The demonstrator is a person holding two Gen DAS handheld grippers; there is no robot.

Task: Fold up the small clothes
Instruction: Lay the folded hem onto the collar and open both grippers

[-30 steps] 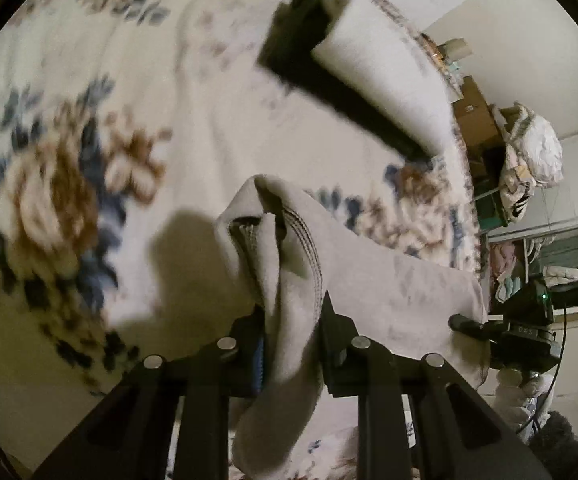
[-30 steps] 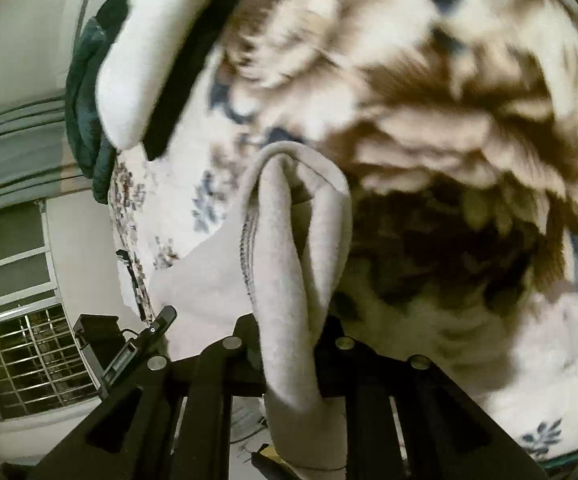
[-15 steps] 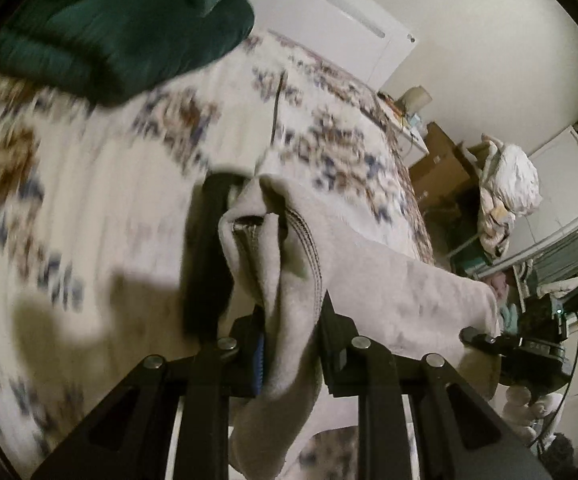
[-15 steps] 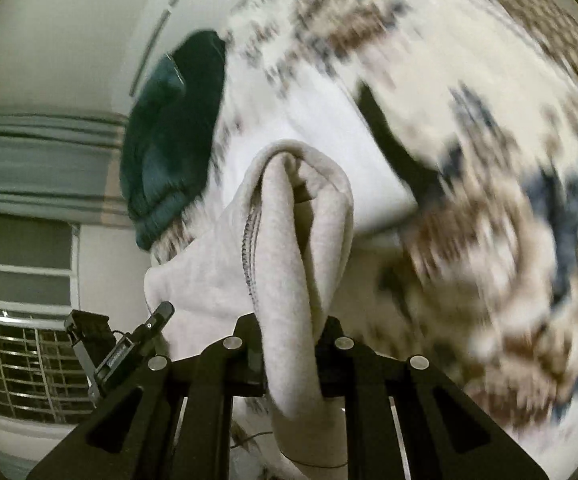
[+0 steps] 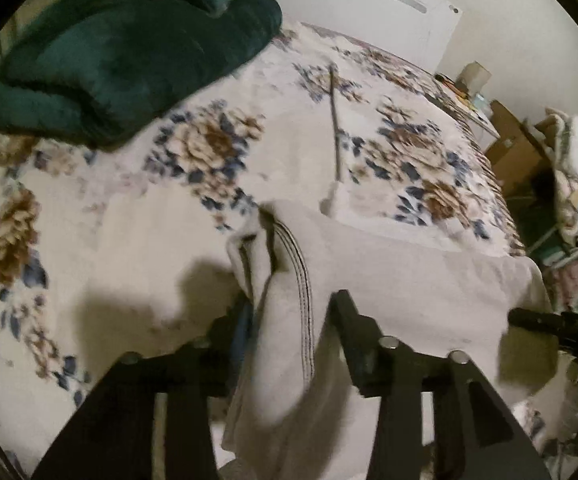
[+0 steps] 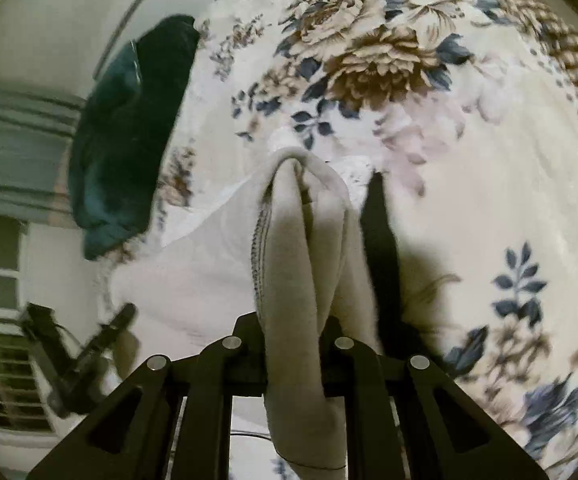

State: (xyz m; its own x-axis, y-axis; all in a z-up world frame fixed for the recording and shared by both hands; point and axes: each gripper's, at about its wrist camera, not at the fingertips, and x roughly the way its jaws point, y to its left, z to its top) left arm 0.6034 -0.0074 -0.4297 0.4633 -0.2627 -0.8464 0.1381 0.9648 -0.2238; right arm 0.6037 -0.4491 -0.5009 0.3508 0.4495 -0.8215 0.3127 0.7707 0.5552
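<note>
- Since one second earlier: both cameras had swung from a close downward look at the floral bedspread (image 5: 137,216) to a shallower look along the bed toward the dark green blanket (image 5: 129,44); the folded white-and-black item seen then was out of view, apart from a dark strip beside the right claw's fabric.
- Left claw (image 5: 289,312): fingers looked parted, the right one standing clear of the cloth; pale grey garment (image 5: 389,280) draped between them, so whether it was gripped could not be told.
- Right claw (image 6: 293,324): clenched on a bunched fold of the same garment (image 6: 305,240).
- Garment position: raised above the bed, stretched from claw to claw; stitched hem at each claw.
- Governing relation: long axis ran side to side between the claws, the span sagging toward the bed; neither claw was nearer.
- Judgement: the coming move probably depended on lowering both ends level, the edge kept parallel to the bed.
- Other items: cardboard boxes (image 5: 517,148) beyond the bed.
</note>
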